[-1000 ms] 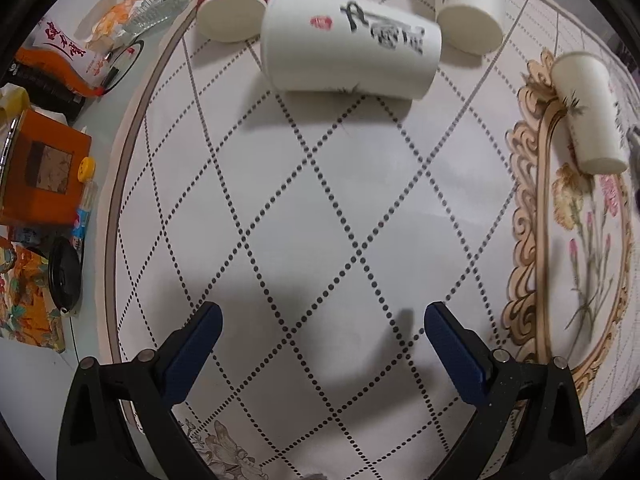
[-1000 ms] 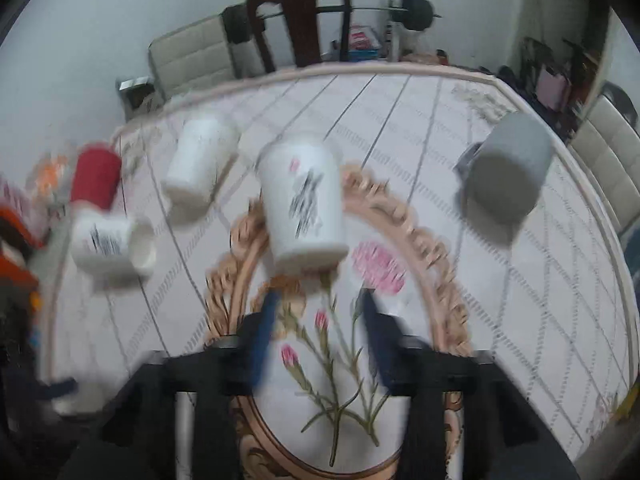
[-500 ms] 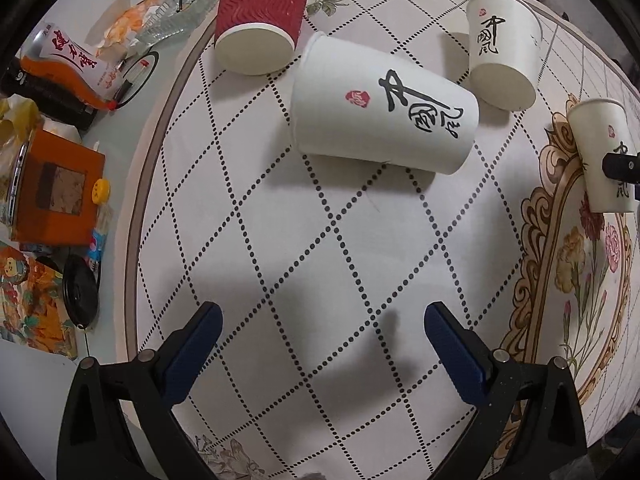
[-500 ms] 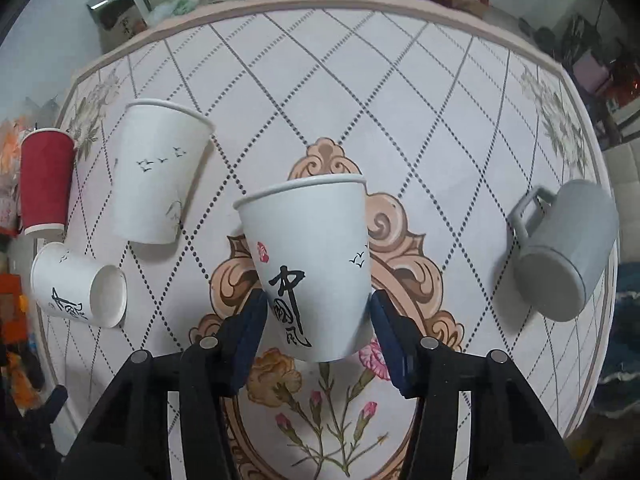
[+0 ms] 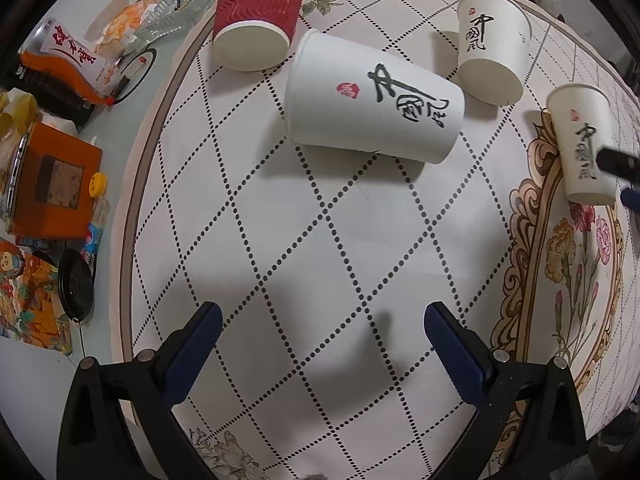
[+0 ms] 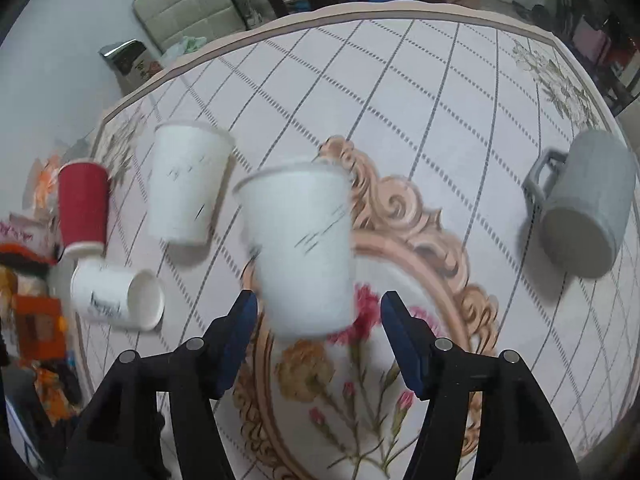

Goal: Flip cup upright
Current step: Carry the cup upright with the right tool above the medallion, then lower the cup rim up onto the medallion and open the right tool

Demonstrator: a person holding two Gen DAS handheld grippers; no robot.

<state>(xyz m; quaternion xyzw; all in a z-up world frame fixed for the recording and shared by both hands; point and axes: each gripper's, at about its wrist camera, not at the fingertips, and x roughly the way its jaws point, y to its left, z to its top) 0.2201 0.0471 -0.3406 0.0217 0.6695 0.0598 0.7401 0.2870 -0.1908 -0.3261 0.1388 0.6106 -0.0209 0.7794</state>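
Observation:
A white paper cup [image 6: 300,248] with black brush writing stands upright on the table's floral medallion, just ahead of my right gripper [image 6: 316,316], whose jaws are open and clear of it. The same cup shows at the right edge of the left wrist view [image 5: 582,144], with a right fingertip beside it. A larger white cup [image 5: 374,98] lies on its side ahead of my left gripper [image 5: 320,328], which is open and empty, well short of it. That lying cup shows in the right wrist view [image 6: 116,296] too.
A red ribbed cup [image 5: 256,12] and another white cup [image 5: 490,44] stand upside down beyond the lying cup. A grey mug [image 6: 584,208] stands upside down at the right. An orange box [image 5: 52,184], snack packets and a black lid crowd the table's left edge.
My right gripper has opened and let go of the white cup, which now stands upright on the medallion. The left gripper has drawn back slightly from the lying cup.

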